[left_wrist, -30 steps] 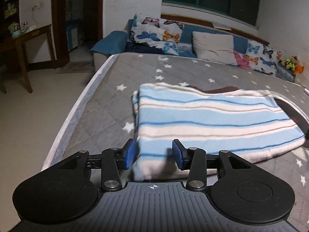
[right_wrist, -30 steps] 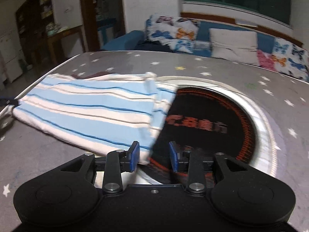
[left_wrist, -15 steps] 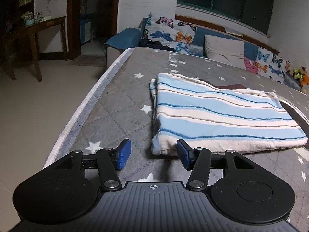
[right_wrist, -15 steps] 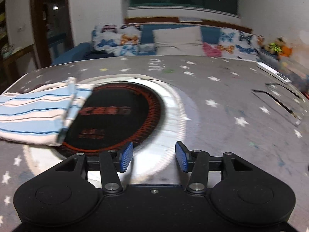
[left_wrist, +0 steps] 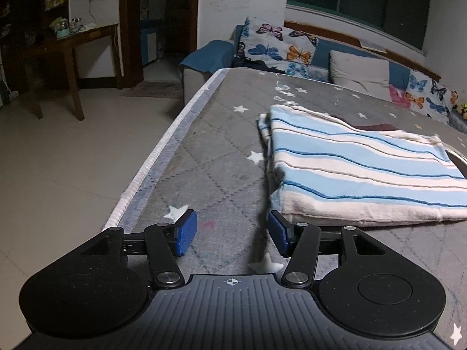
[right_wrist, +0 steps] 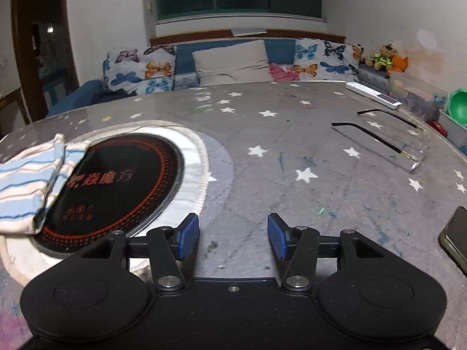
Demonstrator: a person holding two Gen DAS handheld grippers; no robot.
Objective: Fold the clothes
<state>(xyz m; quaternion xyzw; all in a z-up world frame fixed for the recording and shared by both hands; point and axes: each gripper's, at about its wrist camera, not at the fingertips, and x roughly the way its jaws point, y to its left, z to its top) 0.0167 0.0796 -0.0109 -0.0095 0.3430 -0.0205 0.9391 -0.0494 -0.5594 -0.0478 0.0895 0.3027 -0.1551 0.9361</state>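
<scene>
A folded blue-and-white striped garment (left_wrist: 359,169) lies flat on the grey star-patterned table (left_wrist: 210,157). In the right wrist view its end (right_wrist: 32,180) overlaps the left side of the black round hob (right_wrist: 116,186). My left gripper (left_wrist: 232,233) is open and empty, just short of the garment's near left corner. My right gripper (right_wrist: 233,234) is open and empty over bare table, to the right of the hob and well away from the garment.
A pair of glasses (right_wrist: 388,134) and a white remote (right_wrist: 373,94) lie at the table's far right, and a phone (right_wrist: 455,237) at the near right edge. The table's left edge (left_wrist: 163,145) drops to the floor. A sofa with butterfly cushions (right_wrist: 233,61) stands behind.
Both grippers have drawn back from the garment. The left one backed off and turned left; the right one swung right, away from the garment's end, and opened wider.
</scene>
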